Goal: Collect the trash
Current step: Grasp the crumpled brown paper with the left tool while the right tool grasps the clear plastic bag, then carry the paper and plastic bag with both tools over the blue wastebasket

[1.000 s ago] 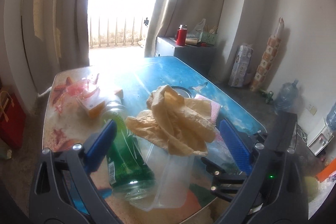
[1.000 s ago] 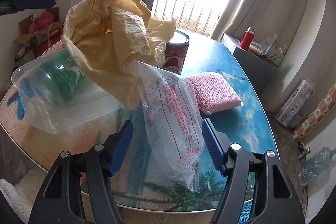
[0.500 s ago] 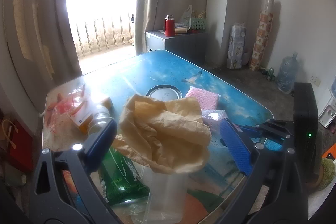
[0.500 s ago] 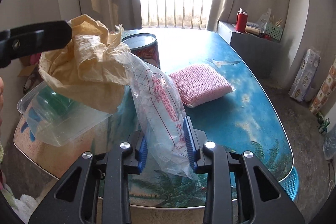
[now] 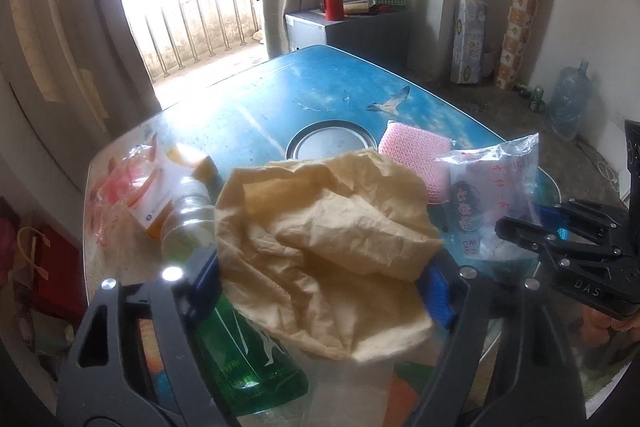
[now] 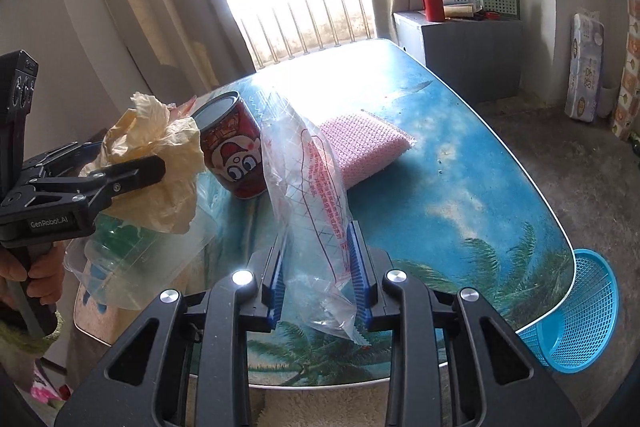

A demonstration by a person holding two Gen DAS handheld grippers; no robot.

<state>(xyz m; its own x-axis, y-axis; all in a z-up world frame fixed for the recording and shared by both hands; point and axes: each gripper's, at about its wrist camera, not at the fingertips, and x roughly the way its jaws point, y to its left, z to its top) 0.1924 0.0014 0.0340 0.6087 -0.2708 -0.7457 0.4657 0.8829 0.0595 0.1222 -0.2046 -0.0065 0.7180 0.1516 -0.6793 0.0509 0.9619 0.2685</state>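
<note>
Left tongs: have just been closing; the blue pads now press the crumpled tan plastic bag from both sides, grasping it above the near left of the desk.
Right tongs: clenched on the clear plastic bag with red print; the bag stands up between the pads and its tail hangs out below them.
Desk: glossy top printed with blue sky, clouds and palms.
Under the tan bag: a clear plastic tub with a green plastic bottle lying in it, at the near left edge.
Red tin can with a cartoon face: upright, just beyond the tan bag.
Pink knitted scrub pad: flat on the desk, right of the can and partly behind the clear bag.
Blue mesh plastic basket: off the near right corner of the desk, lower than its top.
Person's hand: grips the handle of the left tongs.
</note>
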